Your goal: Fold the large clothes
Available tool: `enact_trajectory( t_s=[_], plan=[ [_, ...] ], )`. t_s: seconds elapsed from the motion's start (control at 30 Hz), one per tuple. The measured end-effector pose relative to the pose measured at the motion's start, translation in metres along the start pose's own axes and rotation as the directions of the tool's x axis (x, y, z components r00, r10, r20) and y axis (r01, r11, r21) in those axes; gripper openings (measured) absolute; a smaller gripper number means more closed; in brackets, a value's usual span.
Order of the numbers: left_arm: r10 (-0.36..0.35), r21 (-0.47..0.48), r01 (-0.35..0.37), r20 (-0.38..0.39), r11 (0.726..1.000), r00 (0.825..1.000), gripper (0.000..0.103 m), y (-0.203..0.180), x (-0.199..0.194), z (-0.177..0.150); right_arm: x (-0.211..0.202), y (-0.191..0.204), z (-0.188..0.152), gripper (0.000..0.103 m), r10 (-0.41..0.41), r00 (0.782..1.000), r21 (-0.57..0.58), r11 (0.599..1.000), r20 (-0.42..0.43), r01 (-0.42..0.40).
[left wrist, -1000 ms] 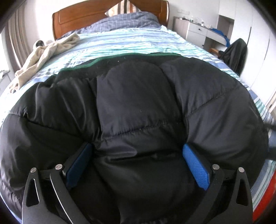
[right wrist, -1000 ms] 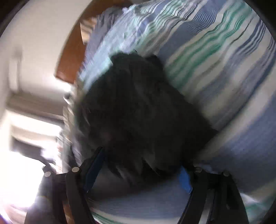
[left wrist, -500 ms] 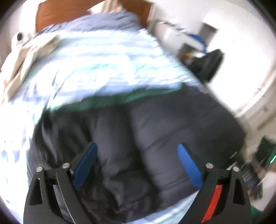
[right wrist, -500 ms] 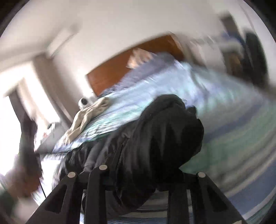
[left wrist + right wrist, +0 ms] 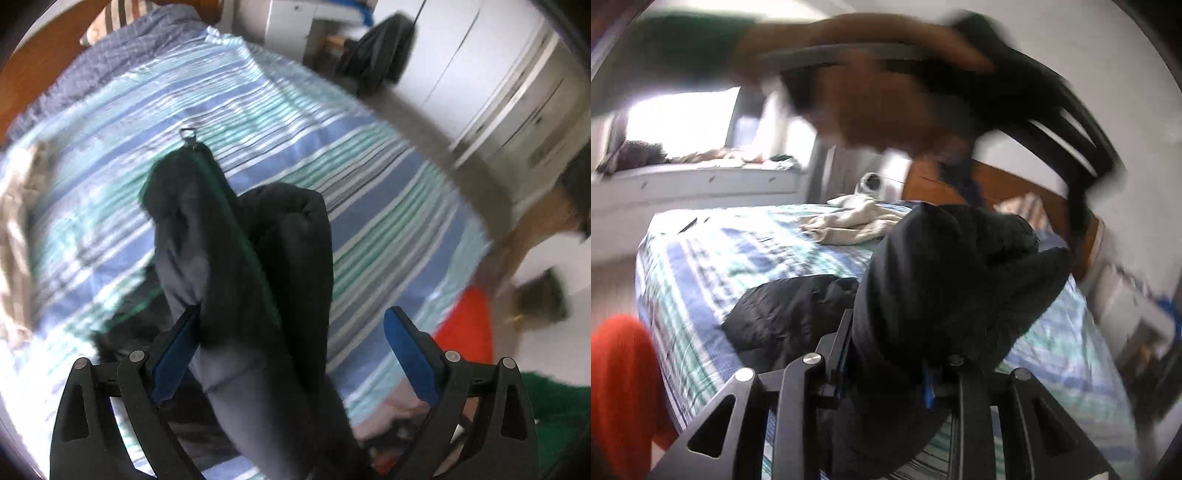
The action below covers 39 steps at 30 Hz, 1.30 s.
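Observation:
A black puffer jacket point(image 5: 258, 266) with a green-edged zipper hangs lifted above the striped bed point(image 5: 369, 192). My left gripper point(image 5: 291, 339) is open, its blue pads wide apart, with the jacket draped between them and against the left pad. My right gripper point(image 5: 886, 365) is shut on a bunched fold of the jacket point(image 5: 945, 280), holding it up. The rest of the jacket point(image 5: 790, 310) lies on the bed below. The other hand and gripper point(image 5: 886, 99) blur across the top of the right wrist view.
A beige garment point(image 5: 849, 221) lies near the wooden headboard point(image 5: 997, 184). An orange object point(image 5: 620, 387) sits by the bed's edge. White wardrobes point(image 5: 498, 92) and a dark chair point(image 5: 384, 51) stand beyond the bed.
The jacket has been lifted off the bed by the right gripper, which closed on it. The left gripper swung up and right, the jacket now hanging between its open pads.

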<state>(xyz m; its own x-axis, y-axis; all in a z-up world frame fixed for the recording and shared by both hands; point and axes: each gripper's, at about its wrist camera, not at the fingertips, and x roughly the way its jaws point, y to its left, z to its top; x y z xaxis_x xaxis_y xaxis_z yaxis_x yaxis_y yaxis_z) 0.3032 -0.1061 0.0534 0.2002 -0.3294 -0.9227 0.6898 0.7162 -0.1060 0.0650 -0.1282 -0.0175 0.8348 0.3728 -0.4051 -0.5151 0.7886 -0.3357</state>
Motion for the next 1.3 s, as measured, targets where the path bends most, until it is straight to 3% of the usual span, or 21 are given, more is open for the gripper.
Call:
enact_trajectory(
  t_s=[0.07,0.1,0.13,0.17,0.23,0.3,0.33,0.37,0.47,0.53,0.6,0.8,0.87,0.93,1.13,1.2,1.3],
  plan=[
    [0.122,0.028,-0.121,-0.01,0.992,0.993,0.092,-0.001,0.011,-0.002,-0.009,0.015,-0.003,0.03,0.016,1.0,-0.022,1.0,0.008,-0.016],
    [0.168,0.016,-0.168,-0.017,0.986,0.986,0.084,0.002,0.017,-0.004,-0.01,0.017,-0.002,0.03,0.024,1.0,-0.021,0.999,0.009,-0.024],
    [0.195,-0.009,-0.195,-0.03,0.981,0.98,0.049,0.008,0.022,-0.005,-0.01,0.018,-0.001,0.03,0.029,1.0,-0.015,0.999,0.008,-0.029],
    [0.185,-0.045,-0.187,-0.039,0.981,0.982,0.034,0.016,0.025,-0.007,-0.011,0.016,-0.002,0.03,0.035,0.999,0.002,0.999,0.004,-0.035],
    [0.156,-0.129,-0.157,-0.019,0.979,0.988,0.028,0.038,0.022,-0.014,-0.015,0.002,-0.004,0.03,0.076,0.997,0.065,0.995,0.003,-0.076],
    [0.143,-0.161,-0.141,0.001,0.977,0.99,0.027,0.055,0.015,-0.023,-0.021,-0.016,-0.008,0.034,0.188,0.982,0.187,0.965,-0.01,-0.183],
    [0.131,-0.185,-0.126,0.015,0.975,0.991,0.027,0.07,0.01,-0.034,-0.024,-0.027,-0.012,0.049,0.251,0.968,0.258,0.936,-0.011,-0.24],
    [0.13,-0.199,-0.124,0.019,0.972,0.991,0.027,0.08,0.008,-0.041,-0.029,-0.038,-0.018,0.052,0.291,0.957,0.325,0.904,0.005,-0.277],
    [0.134,-0.27,-0.125,0.015,0.955,0.991,0.027,0.123,0.011,-0.076,-0.031,-0.071,-0.035,0.052,0.286,0.958,0.455,0.853,0.002,-0.256],
    [0.129,-0.326,-0.121,0.005,0.938,0.992,0.028,0.148,0.018,-0.098,-0.023,-0.089,-0.039,0.052,0.263,0.964,0.482,0.849,-0.035,-0.214],
    [0.129,-0.376,-0.117,0.006,0.919,0.992,0.029,0.17,0.022,-0.12,-0.008,-0.1,-0.035,0.042,0.266,0.963,0.5,0.841,-0.052,-0.205],
    [0.094,-0.475,-0.051,0.068,0.878,0.993,0.035,0.206,0.031,-0.159,0.041,-0.077,-0.002,0.038,0.318,0.944,0.422,0.87,-0.083,-0.256],
    [0.091,-0.498,-0.044,0.071,0.866,0.993,0.038,0.214,0.038,-0.17,0.063,-0.058,-0.001,0.038,0.347,0.929,0.393,0.878,-0.128,-0.273],
    [0.083,-0.537,-0.03,0.076,0.843,0.994,0.039,0.225,0.045,-0.183,0.09,-0.035,-0.013,0.038,0.386,0.897,0.379,0.88,-0.216,-0.287],
    [0.031,-0.646,0.043,0.103,0.762,0.994,0.041,0.25,0.086,-0.221,0.133,-0.019,-0.049,0.036,0.456,0.837,0.537,0.807,-0.302,-0.245],
    [0.011,-0.674,0.077,0.125,0.735,0.992,0.041,0.257,0.095,-0.23,0.139,-0.018,-0.054,0.035,0.463,0.826,0.547,0.803,-0.322,-0.236],
    [0.004,-0.673,0.093,0.142,0.733,0.99,0.041,0.257,0.098,-0.235,0.141,-0.025,-0.039,0.035,0.497,0.777,0.538,0.806,-0.387,-0.248]
  ],
)
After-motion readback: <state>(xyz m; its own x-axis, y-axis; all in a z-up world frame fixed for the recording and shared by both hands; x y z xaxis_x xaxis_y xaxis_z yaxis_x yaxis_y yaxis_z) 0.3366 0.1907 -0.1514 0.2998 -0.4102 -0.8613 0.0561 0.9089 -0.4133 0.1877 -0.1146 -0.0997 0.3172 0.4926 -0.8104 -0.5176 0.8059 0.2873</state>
